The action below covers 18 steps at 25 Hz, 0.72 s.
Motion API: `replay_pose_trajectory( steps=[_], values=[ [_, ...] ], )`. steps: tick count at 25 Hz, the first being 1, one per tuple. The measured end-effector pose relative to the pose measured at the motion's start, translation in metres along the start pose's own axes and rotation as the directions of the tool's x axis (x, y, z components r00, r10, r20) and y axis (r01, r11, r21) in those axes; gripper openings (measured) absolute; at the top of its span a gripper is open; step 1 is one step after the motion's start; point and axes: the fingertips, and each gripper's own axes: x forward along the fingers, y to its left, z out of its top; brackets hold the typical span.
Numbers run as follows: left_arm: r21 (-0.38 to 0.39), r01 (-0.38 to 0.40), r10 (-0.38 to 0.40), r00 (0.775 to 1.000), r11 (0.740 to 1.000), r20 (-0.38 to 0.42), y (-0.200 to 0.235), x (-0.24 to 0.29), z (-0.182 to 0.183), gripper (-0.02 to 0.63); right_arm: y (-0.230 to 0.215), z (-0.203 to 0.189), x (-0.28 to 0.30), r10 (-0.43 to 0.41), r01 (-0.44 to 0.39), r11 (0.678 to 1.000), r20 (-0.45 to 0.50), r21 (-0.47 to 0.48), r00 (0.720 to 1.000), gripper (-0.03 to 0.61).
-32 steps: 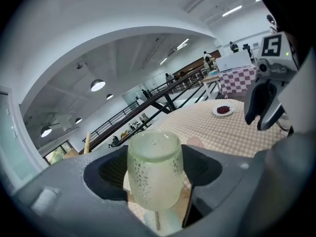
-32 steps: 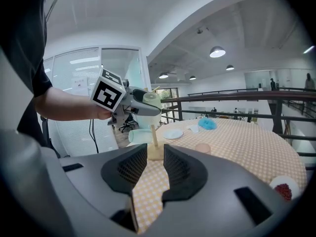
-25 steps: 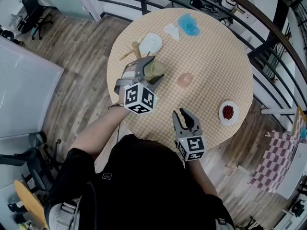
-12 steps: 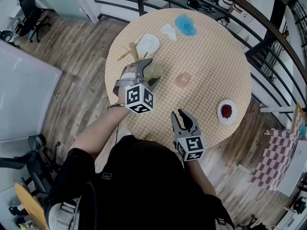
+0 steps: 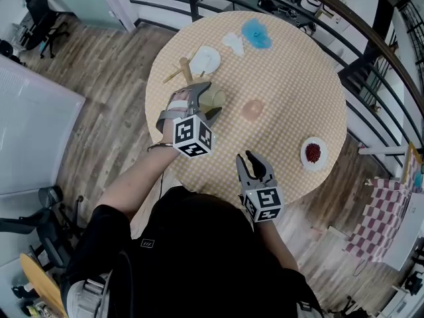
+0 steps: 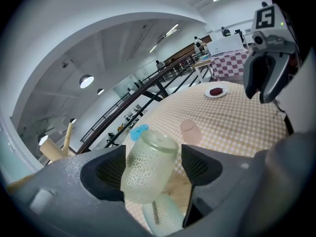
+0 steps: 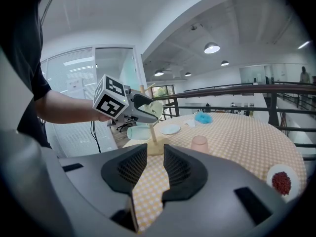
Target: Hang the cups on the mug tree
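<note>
Three cups, one mug tree. One pale green cup (image 6: 148, 169), tilted, is clamped between the jaws of the left hand-held gripper (image 5: 211, 99). A second cup (image 7: 138, 132) hangs on the mug tree (image 7: 157, 147) just below that gripper. A pink cup (image 5: 254, 109) stands inverted on the desk (image 5: 291, 71), beyond the right hand-held gripper (image 5: 250, 158), whose jaws stand slightly apart, empty.

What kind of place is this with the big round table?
Probably an open office on an upper floor: black office chairs stand nearby, a dark railing curves behind the round table, and glass-walled rooms sit beyond.
</note>
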Motion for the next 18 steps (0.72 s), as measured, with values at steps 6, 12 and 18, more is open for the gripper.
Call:
replay_pose_trajectory(
  steps=[6, 12, 18],
  values=[
    [0.004, -0.003, 0.003, 0.999, 1.000, 0.036, 0.004, -0.004, 0.007, 0.353, 0.001, 0.000, 0.000, -0.002, 0.002, 1.000, -0.002, 0.005, 1.000, 0.112],
    [-0.002, -0.033, 0.033, 0.998, 0.999, 0.056, 0.010, -0.013, 0.013, 0.354, 0.003, -0.001, 0.000, 0.000, 0.000, 1.000, 0.001, 0.009, 1.000, 0.112],
    [-0.107, -0.048, 0.060, 0.991, 0.993, 0.118, 0.018, -0.033, 0.024, 0.354, 0.006, 0.001, -0.004, 0.008, -0.008, 1.000, 0.010, -0.001, 1.000, 0.112]
  ],
)
